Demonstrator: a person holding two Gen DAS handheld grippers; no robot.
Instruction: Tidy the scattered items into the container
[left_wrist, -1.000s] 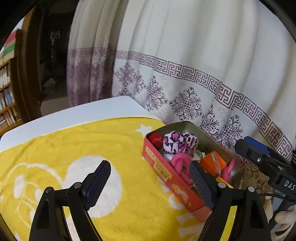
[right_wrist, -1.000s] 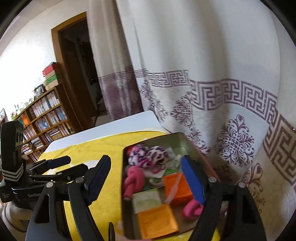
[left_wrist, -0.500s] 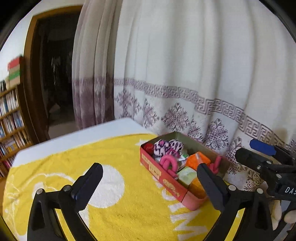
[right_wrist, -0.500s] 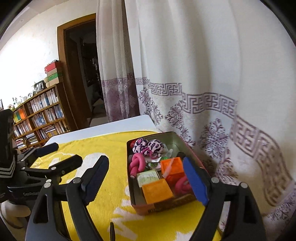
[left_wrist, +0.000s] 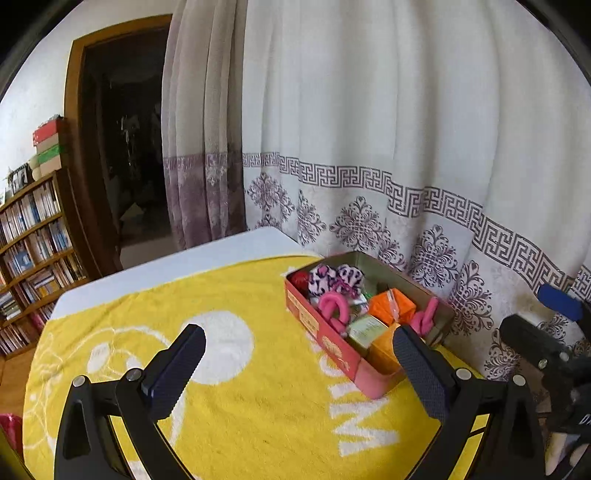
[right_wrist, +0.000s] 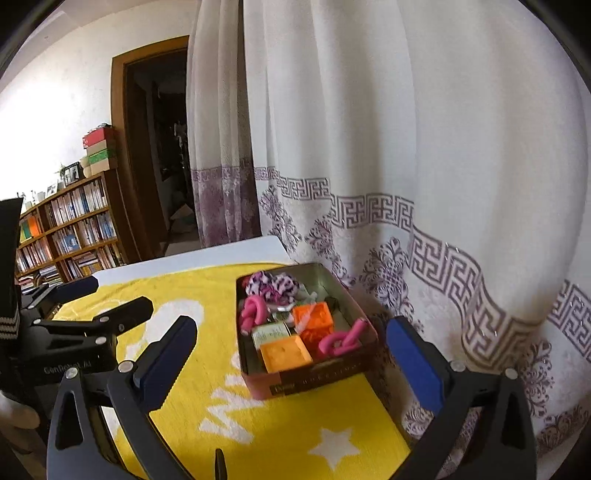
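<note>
A red tin box (left_wrist: 325, 341) (right_wrist: 317, 380) stands on a yellow towel (left_wrist: 236, 398) (right_wrist: 280, 428) near the curtain. It holds a pink-and-black fuzzy scrunchie (left_wrist: 334, 277) (right_wrist: 271, 283), pink twisted hair ties (left_wrist: 332, 306) (right_wrist: 255, 312), orange blocks (left_wrist: 393, 306) (right_wrist: 286, 354) and a pale green packet (left_wrist: 365, 326). My left gripper (left_wrist: 301, 369) is open and empty, raised above the towel, left of the box. My right gripper (right_wrist: 291, 362) is open and empty, back from the box's near end.
A white patterned curtain (left_wrist: 406, 166) (right_wrist: 406, 184) hangs right behind the box. The white table edge (left_wrist: 166, 266) shows beyond the towel. A bookshelf (left_wrist: 33, 236) (right_wrist: 70, 232) and a dark doorway (left_wrist: 122, 147) lie at the left. The other gripper shows in each view (left_wrist: 546, 350) (right_wrist: 74, 332).
Both grippers have pulled back and up from the box, which now looks smaller and farther away. Both stayed open and empty. The box's contents have not moved.
</note>
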